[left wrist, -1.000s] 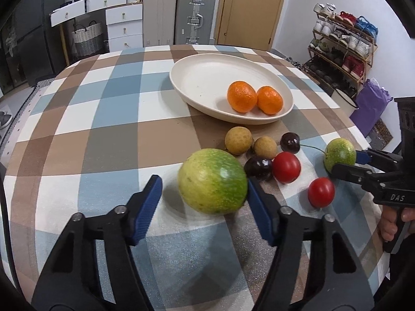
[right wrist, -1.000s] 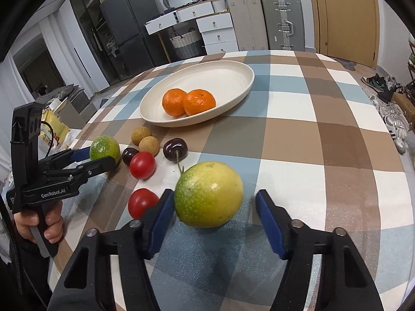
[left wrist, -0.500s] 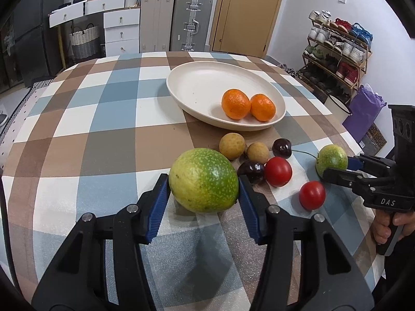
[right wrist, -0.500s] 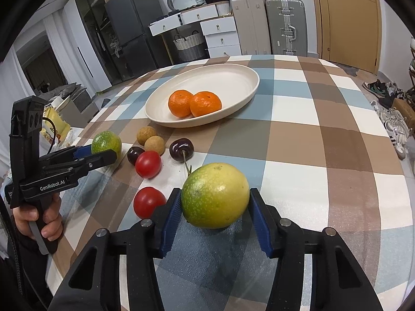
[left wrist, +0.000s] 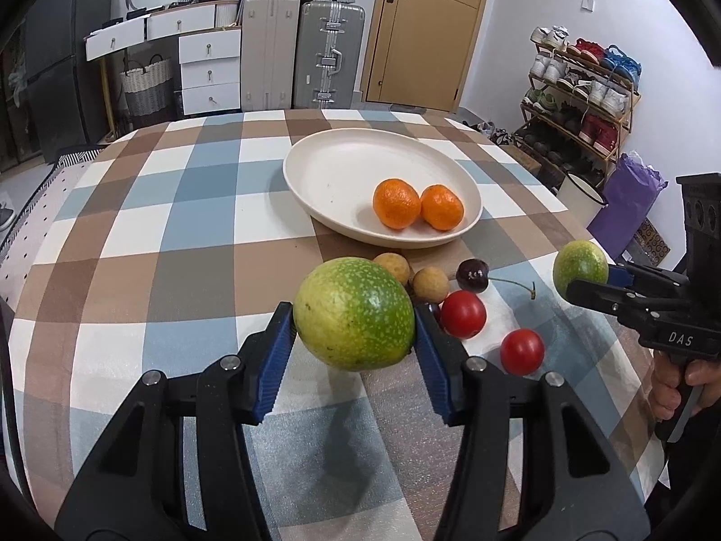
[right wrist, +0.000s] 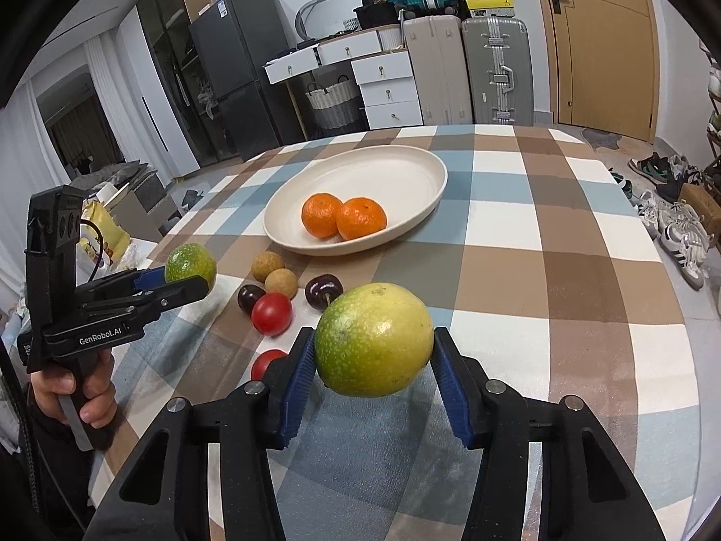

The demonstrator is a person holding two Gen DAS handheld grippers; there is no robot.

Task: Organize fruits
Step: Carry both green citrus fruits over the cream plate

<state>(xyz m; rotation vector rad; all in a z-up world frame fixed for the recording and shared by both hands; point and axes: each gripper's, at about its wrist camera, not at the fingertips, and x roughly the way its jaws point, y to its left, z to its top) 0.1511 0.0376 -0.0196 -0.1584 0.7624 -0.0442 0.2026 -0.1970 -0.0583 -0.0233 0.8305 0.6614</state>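
My left gripper [left wrist: 354,315] is shut on a green speckled fruit [left wrist: 353,313] and holds it above the checked tablecloth. My right gripper [right wrist: 374,349] is shut on a yellow-green fruit [right wrist: 374,345], also lifted; it shows in the left wrist view [left wrist: 581,269]. The left one shows in the right wrist view [right wrist: 190,263]. A cream oval plate [left wrist: 342,171] beyond holds two oranges [left wrist: 396,204] [left wrist: 441,206]. Between plate and grippers lie two longans [left wrist: 430,283], two dark cherries [left wrist: 472,275] and two red tomatoes [left wrist: 463,314] [left wrist: 522,351].
The round table [left wrist: 135,234] has its edge close on the left and right. Behind it stand suitcases [left wrist: 331,54], white drawers [left wrist: 209,72], a basket [left wrist: 146,83], a wooden door and a shoe rack [left wrist: 581,94]. A purple bag [left wrist: 628,200] sits on the floor.
Both grippers closed on their green fruits and lifted them off the tablecloth. The small fruits and the plate have not moved.
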